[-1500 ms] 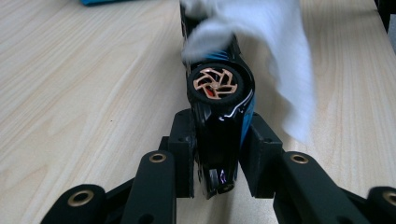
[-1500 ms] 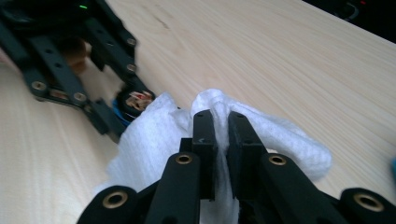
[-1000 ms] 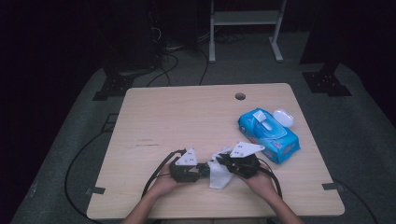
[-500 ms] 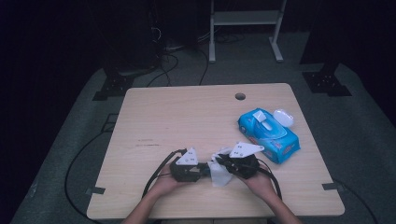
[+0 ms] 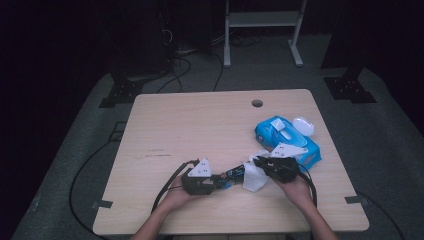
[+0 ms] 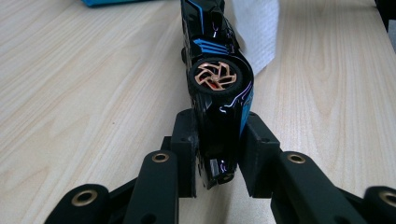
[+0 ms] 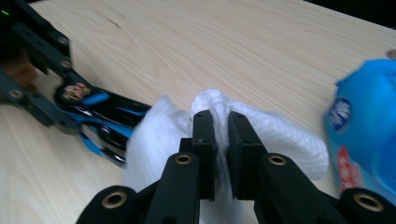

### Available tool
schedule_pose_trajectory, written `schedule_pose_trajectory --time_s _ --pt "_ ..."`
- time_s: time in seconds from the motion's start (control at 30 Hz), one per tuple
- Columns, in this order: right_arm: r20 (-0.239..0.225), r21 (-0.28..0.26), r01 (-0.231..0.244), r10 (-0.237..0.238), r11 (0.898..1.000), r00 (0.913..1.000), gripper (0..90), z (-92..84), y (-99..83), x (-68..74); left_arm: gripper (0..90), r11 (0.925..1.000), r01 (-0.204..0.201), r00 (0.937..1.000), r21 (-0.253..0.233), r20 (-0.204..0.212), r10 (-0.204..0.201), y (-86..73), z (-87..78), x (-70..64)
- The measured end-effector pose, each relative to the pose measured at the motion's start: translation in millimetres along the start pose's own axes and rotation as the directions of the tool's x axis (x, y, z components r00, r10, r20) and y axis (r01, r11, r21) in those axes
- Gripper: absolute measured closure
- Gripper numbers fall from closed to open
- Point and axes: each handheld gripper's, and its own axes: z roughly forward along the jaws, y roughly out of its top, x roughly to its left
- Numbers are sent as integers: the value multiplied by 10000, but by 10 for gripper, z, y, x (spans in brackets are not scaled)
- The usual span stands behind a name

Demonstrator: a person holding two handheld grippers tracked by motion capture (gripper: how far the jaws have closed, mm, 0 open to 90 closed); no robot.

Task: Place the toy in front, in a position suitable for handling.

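Note:
A black toy car with blue stripes (image 6: 217,79) lies on its side just above the table, with my left gripper (image 6: 219,158) shut on its near end; an orange-spoked wheel faces up. In the high view the left gripper (image 5: 217,181) holds the car (image 5: 232,175) pointing right. My right gripper (image 7: 221,126) is shut on a bunched white wipe (image 7: 280,135), which drapes over the far end of the car (image 7: 107,121). From above, the wipe (image 5: 253,179) hangs below the right gripper (image 5: 260,165) against the car's tip.
A blue pack of wet wipes (image 5: 287,140) with its white lid flipped open lies right behind my right hand, also at the right edge of the right gripper view (image 7: 364,135). The wooden table (image 5: 200,125) has a cable hole (image 5: 257,103) at the back.
My right gripper has slid to the right with the wipe, along the car toward its far end. The left gripper and the car have stayed put.

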Motion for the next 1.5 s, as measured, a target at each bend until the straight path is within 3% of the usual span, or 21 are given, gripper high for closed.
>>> schedule_pose_trajectory --time_s 0.17,0.33,0.43,0.5,0.57,0.6,0.67,0.73,0.77,0.9,0.97,1.03,1.07,1.17,1.2,1.33,1.37,1.4,1.5 --pt "-331 68 434 -431 9990 9985 820 123 87 165 698 10000 -55 10000 9 50 55 3 2 0" --pt "-729 96 521 -513 9986 9960 820 209 135 270 698 10000 -44 10000 -5 52 44 3 3 -4" --pt "-1235 75 785 -770 9969 9894 820 318 191 443 697 10000 -44 10000 9 48 44 4 4 -3" --pt "-1238 -11 954 -948 9954 9878 823 349 218 519 696 10000 19 10000 -7 62 -19 2 3 -7" --pt "-1773 -74 610 -614 9981 9822 824 369 241 553 696 10000 -69 10000 3 61 69 7 9 -4" --pt "-1773 -74 610 -614 9981 9822 824 369 241 553 696 10000 -69 10000 3 61 69 7 9 -4" --pt "-2124 -97 918 -918 9957 9729 824 440 260 712 696 10000 -53 10000 -22 44 54 10 17 -8" --pt "-2144 -151 971 -981 9952 9718 824 454 264 747 697 10000 -52 10000 -25 39 52 7 14 -11" --pt "-2124 -130 1292 -1290 9915 9686 824 470 289 791 697 10000 -74 10000 -16 34 74 7 10 -11" --pt "-1745 -49 1345 -1333 9909 9756 824 419 268 707 698 10000 -82 10000 -34 -35 81 4 8 -6" --pt "-1168 6 1147 -1138 9934 9866 823 318 200 537 699 9999 -129 9999 -17 -38 129 6 6 -6" --pt "-631 101 1145 -1137 9934 9915 823 258 157 413 698 9999 -132 9999 5 -82 132 7 -1 0" --pt "-456 58 769 -766 9970 9960 823 210 130 305 698 9999 -137 9999 13 -96 137 6 -4 2" --pt "-45 94 355 -355 9993 9994 824 119 81 128 697 9999 -112 9999 12 -107 112 2 -10 10" --pt "-138 85 113 -111 9999 9998 824 100 62 88 697 9999 -138 9999 15 -102 138 2 -10 11" --pt "-73 32 215 -215 9998 9997 825 115 60 129 697 9999 -146 9998 19 -113 146 9 -6 16" --pt "-525 -6 215 -215 9998 9984 824 160 91 204 696 9999 -120 9999 4 -116 120 4 -9 24" --pt "-671 37 356 -353 9994 9971 824 195 103 252 696 9999 -105 9999 -3 -114 105 1 -15 30" --pt "-626 107 720 -712 9973 9955 823 223 137 300 696 9999 -134 9998 48 -176 135 -7 -39 54"
